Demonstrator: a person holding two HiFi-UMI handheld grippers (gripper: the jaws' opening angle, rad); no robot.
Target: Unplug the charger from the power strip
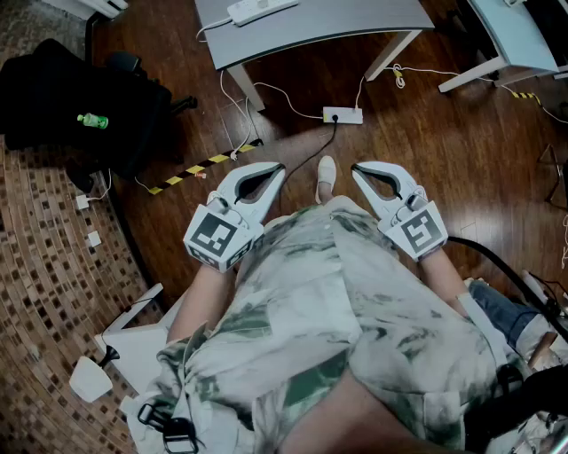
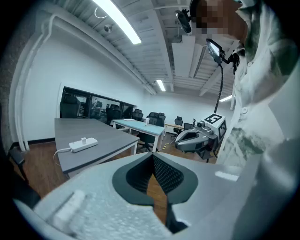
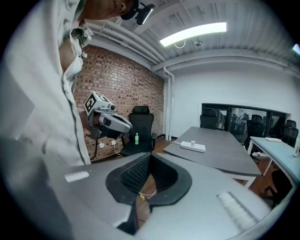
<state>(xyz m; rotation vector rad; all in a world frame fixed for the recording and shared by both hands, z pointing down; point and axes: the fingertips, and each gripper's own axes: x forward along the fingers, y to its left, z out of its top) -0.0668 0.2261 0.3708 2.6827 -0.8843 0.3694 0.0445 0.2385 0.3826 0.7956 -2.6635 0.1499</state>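
A white power strip (image 1: 262,10) lies on the grey table (image 1: 337,22) at the far side of the floor. In the left gripper view the strip (image 2: 86,144) carries a small white charger (image 2: 84,139) standing upright in it. The right gripper view shows the same strip (image 3: 193,146) with the charger (image 3: 191,142). My left gripper (image 1: 279,168) and right gripper (image 1: 358,168) are held close to my chest, far from the table. Both are shut with nothing between their pads.
A second power strip (image 1: 343,115) lies on the wooden floor under the table, with cables running from it. A black office chair (image 1: 80,97) with a green bottle (image 1: 92,121) stands at left. Another table (image 1: 524,35) is at right. Yellow-black tape (image 1: 200,167) crosses the floor.
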